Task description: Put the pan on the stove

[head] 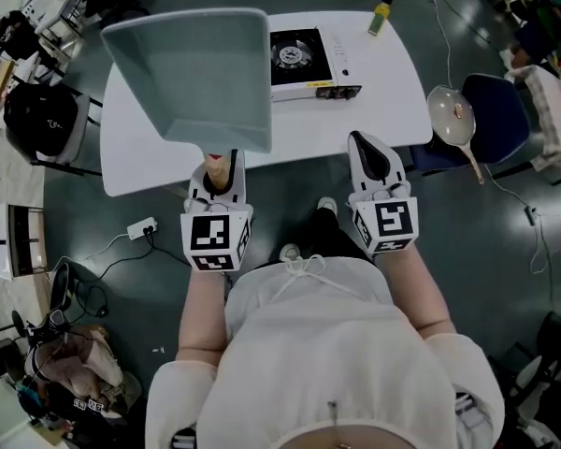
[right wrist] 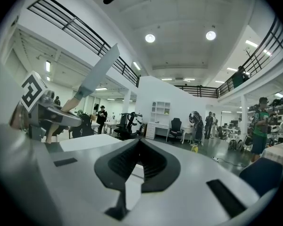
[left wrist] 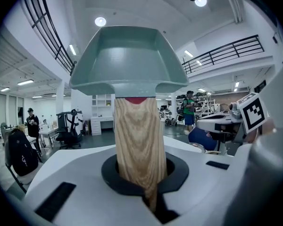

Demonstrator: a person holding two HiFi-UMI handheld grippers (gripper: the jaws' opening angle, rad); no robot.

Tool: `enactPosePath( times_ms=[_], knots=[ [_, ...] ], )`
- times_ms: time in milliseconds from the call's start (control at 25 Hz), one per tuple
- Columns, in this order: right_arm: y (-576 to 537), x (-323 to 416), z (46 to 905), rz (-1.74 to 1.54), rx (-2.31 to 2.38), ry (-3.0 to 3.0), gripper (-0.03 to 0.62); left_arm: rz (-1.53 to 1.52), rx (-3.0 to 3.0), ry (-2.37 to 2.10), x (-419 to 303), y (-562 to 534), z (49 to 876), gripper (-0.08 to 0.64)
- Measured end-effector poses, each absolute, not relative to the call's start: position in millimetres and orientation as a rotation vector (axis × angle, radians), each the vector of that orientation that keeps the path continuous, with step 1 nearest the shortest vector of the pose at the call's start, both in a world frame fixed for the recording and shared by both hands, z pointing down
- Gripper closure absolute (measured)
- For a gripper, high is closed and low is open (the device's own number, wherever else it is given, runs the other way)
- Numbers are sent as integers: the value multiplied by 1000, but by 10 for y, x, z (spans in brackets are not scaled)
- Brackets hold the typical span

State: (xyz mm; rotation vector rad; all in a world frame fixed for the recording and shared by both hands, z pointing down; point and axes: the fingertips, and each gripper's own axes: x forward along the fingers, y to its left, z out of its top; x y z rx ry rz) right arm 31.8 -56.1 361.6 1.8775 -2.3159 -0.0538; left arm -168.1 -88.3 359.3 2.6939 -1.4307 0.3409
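Note:
A square grey-green pan [head: 192,73] with a wooden handle [head: 215,169] hangs in the air above the near left part of the white table [head: 383,87]. My left gripper [head: 217,187] is shut on that handle, and the pan tilts up toward me. In the left gripper view the handle [left wrist: 137,140] rises from the left gripper [left wrist: 141,171] to the pan [left wrist: 127,55]. The portable gas stove [head: 304,62] sits on the table just right of the pan. My right gripper [head: 369,155] is shut and holds nothing, at the table's near edge. From the right gripper [right wrist: 139,166], the pan [right wrist: 99,72] shows edge-on.
A small yellow-green bottle [head: 381,14] stands at the table's far right. A blue chair [head: 496,110] to the right carries a lidded light pan [head: 452,115]. A black chair with a bag [head: 42,120] is at the left. A power strip [head: 142,228] lies on the floor.

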Motion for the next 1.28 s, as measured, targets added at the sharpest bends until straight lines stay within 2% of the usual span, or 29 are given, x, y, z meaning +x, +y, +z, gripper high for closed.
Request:
enactPosePath(
  times_ms=[600, 1280],
  knots=[
    [-2276, 1038, 3900, 15, 1636, -2445, 586, 465, 2537, -1504, -704, -2225, 4018, 540],
    [-3193, 1431, 4712, 280, 1483, -2461, 586, 815, 2133, -1292, -157, -2709, 5371, 540]
  ],
)
